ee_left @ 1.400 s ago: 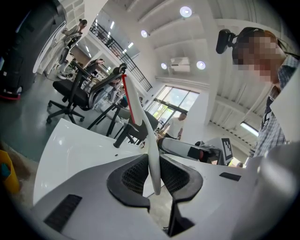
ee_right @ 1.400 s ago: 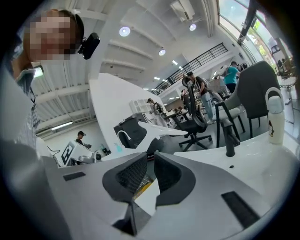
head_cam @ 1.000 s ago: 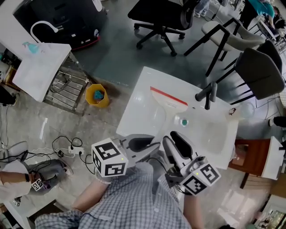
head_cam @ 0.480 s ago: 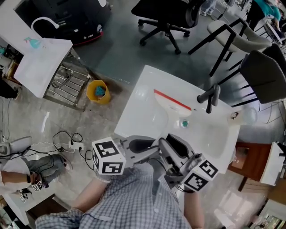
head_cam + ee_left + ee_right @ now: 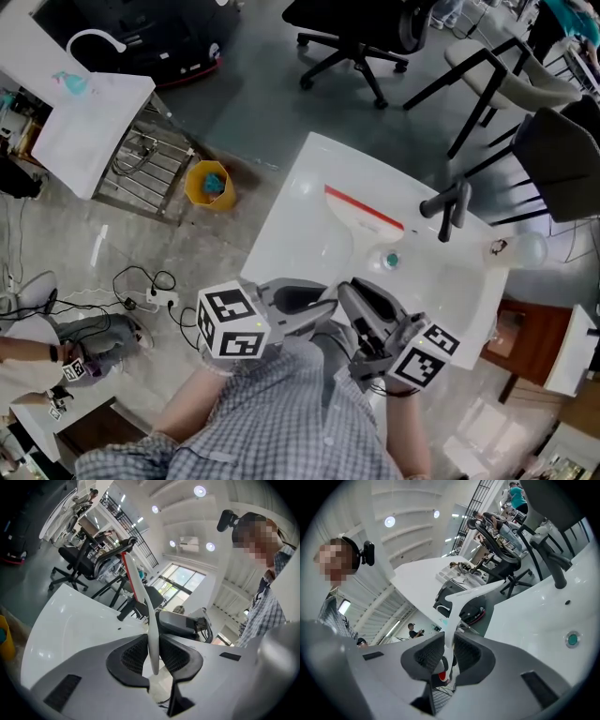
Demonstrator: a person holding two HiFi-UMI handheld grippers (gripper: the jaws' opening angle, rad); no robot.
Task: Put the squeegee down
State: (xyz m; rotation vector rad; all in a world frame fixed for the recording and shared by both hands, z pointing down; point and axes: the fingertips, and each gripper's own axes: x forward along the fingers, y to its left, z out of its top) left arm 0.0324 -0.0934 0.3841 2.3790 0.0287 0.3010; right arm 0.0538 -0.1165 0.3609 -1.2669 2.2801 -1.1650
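Worktop (image 5: 298, 202), glossy white with a moulded basin, is carrying everything. Squeegee (image 5: 360, 230), flat white plastic with a straight red blade, is reaching over that basin. Left claw (image 5: 154, 656) is pinching its thin handle; right claw (image 5: 447, 645) is closing on it too.

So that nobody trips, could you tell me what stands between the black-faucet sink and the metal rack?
A yellow bucket holding something blue stands there; the head view shows it.
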